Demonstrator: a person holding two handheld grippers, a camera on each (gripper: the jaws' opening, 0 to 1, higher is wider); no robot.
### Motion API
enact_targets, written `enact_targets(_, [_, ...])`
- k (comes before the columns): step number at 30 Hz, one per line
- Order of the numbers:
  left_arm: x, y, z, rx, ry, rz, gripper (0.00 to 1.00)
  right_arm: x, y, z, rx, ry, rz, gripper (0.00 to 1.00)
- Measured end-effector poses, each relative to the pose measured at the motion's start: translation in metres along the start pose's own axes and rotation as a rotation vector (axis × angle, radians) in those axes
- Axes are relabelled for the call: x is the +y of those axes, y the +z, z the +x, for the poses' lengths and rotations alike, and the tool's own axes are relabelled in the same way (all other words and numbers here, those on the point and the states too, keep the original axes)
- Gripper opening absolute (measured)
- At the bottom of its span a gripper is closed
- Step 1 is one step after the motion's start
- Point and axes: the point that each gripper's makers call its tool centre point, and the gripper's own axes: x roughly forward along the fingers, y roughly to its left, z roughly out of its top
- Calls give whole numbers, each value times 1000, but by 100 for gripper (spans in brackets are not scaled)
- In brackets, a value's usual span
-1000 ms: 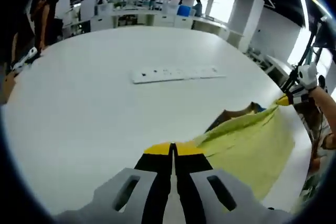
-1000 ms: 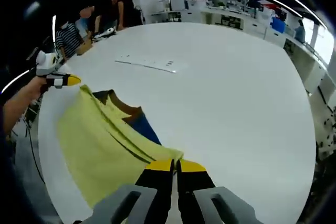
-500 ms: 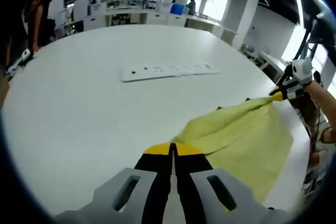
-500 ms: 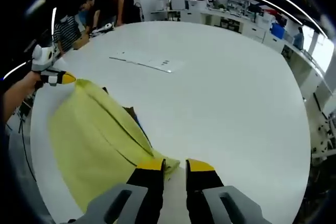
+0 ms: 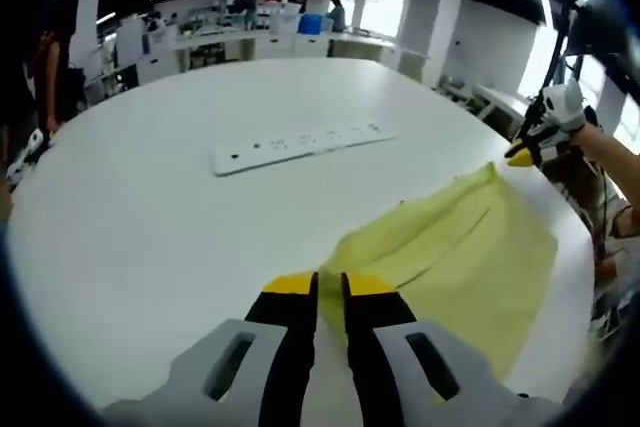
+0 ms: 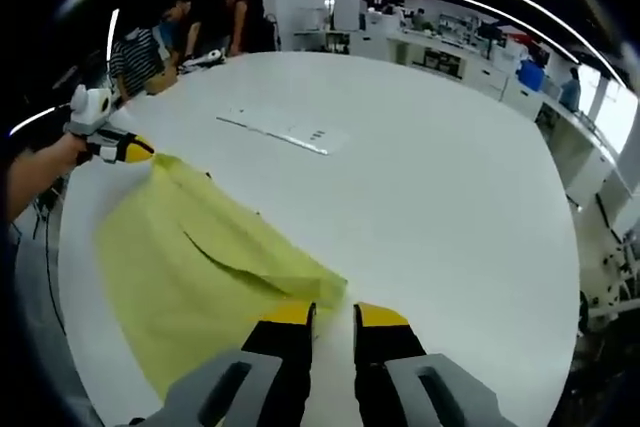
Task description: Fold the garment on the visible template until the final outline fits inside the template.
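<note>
The 1 yellow garment (image 5: 450,252) lay flat on the white table (image 5: 150,217), with 1 corner just past the tips of your left gripper (image 5: 331,287) and another corner by your right gripper (image 6: 333,317). You had 2 grippers and 1 white power strip (image 5: 298,145) lay farther back on the table. Your left gripper was open only a crack and your right one a bit wider, and neither held the cloth.

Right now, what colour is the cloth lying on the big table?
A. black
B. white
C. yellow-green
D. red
C: the garment spread flat on the white table is yellow-green, also seen in the left gripper view.
</note>
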Motion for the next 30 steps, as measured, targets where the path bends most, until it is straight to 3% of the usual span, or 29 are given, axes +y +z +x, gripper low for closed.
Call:
enact_targets(2, [0,1,-1,-14,-11,24,7,6,2,1,-9,19,-51,10])
enact_targets(6, [-11,11,-2,-60,-66,193,7,16,2,5,2,49,-221,11])
enact_targets(9, [-21,13,0,-63,-102,322,7,23,2,10,2,70,-285,10])
enact_targets(12, [-32,12,3,-66,-140,393,10,35,5,13,-14,94,-344,10])
enact_targets(21, [-34,-4,13,18,-176,569,18,54,13,22,-41,126,-453,13])
enact_targets(27, [-26,-15,16,79,-155,680,16,56,4,29,-2,128,-555,14])
enact_targets(30, [-24,-17,18,96,-156,689,13,55,3,32,4,124,-592,12])
